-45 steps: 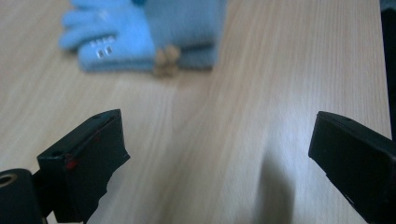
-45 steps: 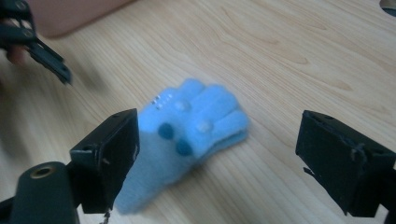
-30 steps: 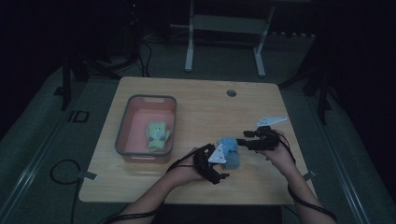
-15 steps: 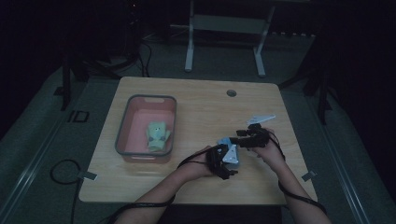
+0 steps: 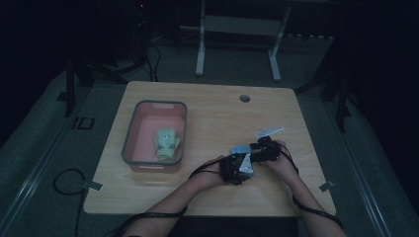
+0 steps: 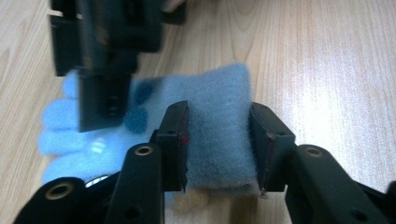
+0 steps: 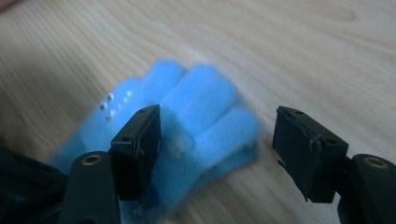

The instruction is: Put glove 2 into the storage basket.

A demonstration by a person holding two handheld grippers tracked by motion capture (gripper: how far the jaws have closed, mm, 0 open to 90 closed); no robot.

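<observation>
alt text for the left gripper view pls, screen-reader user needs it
The left gripper has its two black jaws closed on the cuff end of a fuzzy light-blue glove lying on a pale wooden table. The glove's fingers point to the upper left, where the right gripper hangs blurred over them.

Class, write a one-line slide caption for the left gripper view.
Left gripper fingers closing on the cuff of a blue glove lying on the wooden table.
</observation>
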